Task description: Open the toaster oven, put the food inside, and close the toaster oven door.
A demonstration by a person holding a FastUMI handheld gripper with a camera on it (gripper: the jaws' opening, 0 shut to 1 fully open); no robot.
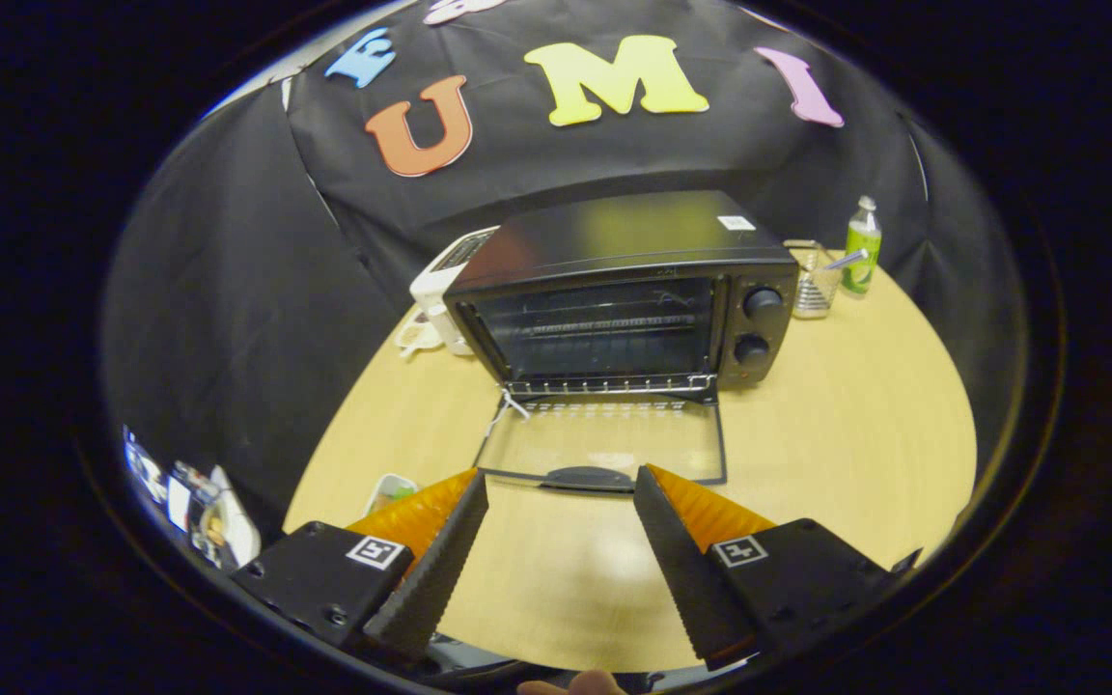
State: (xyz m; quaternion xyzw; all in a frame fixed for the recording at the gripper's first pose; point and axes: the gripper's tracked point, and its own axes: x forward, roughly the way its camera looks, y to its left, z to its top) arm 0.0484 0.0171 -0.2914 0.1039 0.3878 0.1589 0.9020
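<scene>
The gripper (561, 478) is spread wide and holds nothing, above the wooden table (855, 434). At twelve o'clock, just ahead of the fingers, the toaster oven (628, 290) stands with its glass door (604, 439) folded flat, handle (587, 477) between the fingertips. At ten o'clock, a small dish (388, 490), perhaps holding the food, is partly hidden.

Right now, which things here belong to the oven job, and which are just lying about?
Job: oven; its door, folded down flat on the table; claw, open, holding nothing, just short of the door handle.

Lying about: white toaster; green bottle; metal holder.
</scene>
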